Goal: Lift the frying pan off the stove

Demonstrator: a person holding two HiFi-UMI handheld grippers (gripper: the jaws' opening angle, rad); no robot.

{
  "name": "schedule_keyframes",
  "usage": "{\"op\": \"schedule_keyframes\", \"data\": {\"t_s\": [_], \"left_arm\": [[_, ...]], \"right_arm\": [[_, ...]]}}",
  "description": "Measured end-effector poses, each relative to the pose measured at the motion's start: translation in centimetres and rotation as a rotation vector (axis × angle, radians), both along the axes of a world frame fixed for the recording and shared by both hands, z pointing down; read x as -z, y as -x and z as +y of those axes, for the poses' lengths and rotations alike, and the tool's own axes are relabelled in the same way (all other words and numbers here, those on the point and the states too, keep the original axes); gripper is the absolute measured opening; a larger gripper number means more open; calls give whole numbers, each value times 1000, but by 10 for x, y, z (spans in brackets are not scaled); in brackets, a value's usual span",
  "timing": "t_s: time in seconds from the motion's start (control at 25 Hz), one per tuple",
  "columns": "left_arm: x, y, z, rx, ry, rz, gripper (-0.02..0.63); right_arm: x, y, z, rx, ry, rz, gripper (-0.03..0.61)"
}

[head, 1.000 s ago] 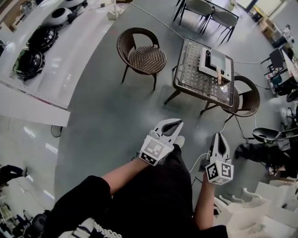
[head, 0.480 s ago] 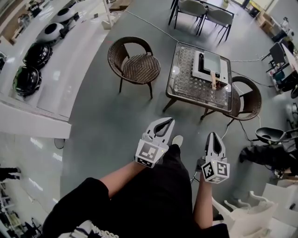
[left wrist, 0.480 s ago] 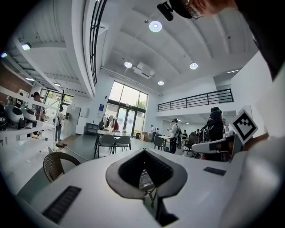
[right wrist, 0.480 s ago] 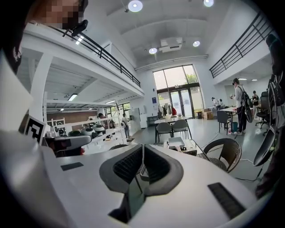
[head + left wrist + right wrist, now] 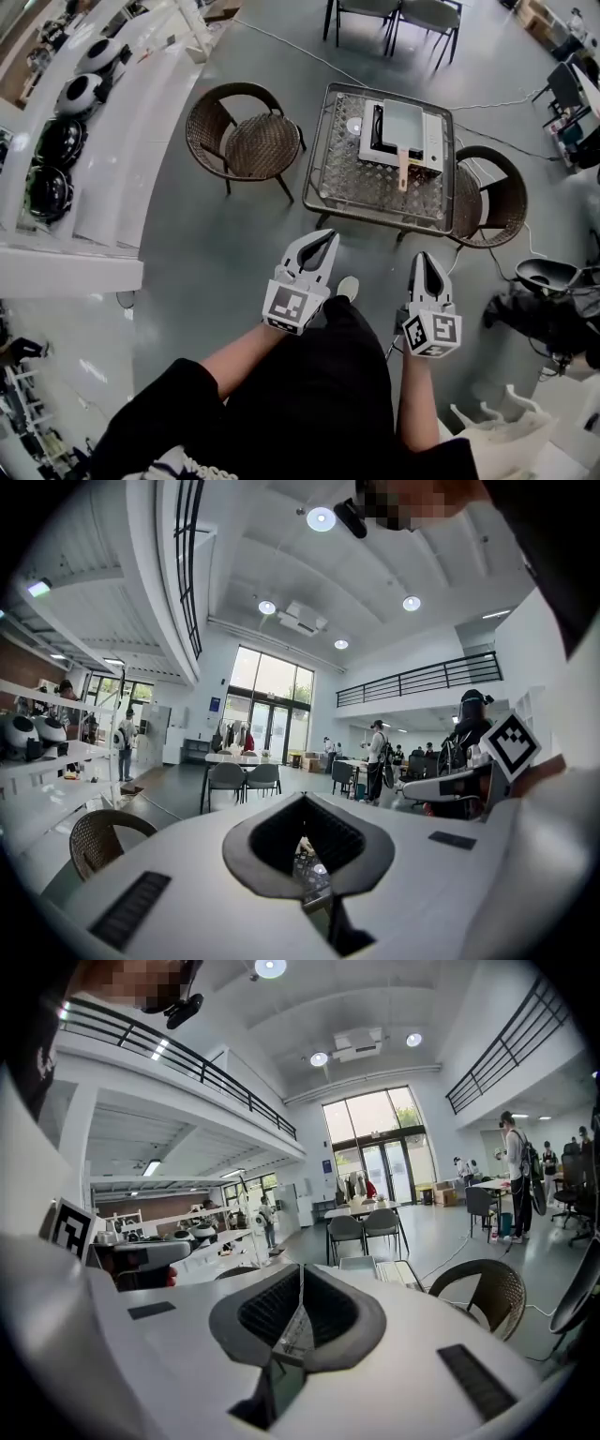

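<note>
Left of the table (image 5: 347, 183) stands a wicker chair (image 5: 246, 145), clear of everything that matters here.

On the near side of the table, well apart from it, the left gripper (image 5: 330, 234) hangs over bare floor. Its fingers are pressed together at the tips, and the hollow between them holds nothing.

The stove (image 5: 434, 150) sits on the right half of the table, and the frying pan (image 5: 402, 122) rests on it, not yet lifted. The pan is a squarish, pale one. Its long axis runs from the far side of the table towards the near side. Its handle (image 5: 403, 171) points at the person, crossing the stove's near edge to end over the table top.

The right gripper (image 5: 424, 258) is also on the near side of the table, apart from it. Its fingers are closed tip to tip on nothing. The handle's line falls between the two grippers but much closer to the right one, so the right gripper looks the nearer, lying almost straight along the handle's axis. It would have to spread its fingers before it could take hold.

A second wicker chair (image 5: 492, 202) stands at the table's right end.
</note>
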State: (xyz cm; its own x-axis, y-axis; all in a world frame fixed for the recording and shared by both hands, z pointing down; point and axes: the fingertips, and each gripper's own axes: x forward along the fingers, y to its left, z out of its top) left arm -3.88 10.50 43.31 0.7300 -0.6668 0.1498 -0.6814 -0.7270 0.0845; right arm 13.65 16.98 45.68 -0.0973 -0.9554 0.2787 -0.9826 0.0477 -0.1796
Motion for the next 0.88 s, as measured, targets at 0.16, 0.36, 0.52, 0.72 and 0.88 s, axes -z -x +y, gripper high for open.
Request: {"op": "schedule_keyframes", "data": {"t_s": [0.16, 0.36, 0.52, 0.72, 0.88], "left_arm": [[-1, -36, -26, 44, 0, -21, 8], [6, -89, -41, 9, 4, 3, 8], [14, -125, -48, -19, -16, -9, 8], [16, -144, -54, 15, -19, -16, 8], [21, -151, -58, 11, -37, -29, 8]], "right_arm": [[-4, -39, -34, 48, 14, 3, 32], [0, -77, -57, 43, 4, -30, 32], [-3, -98, -62, 46, 9, -67, 32], [-9, -111, -68, 72, 26, -85, 32], [-4, -120, -76, 69, 1, -94, 32]]}}
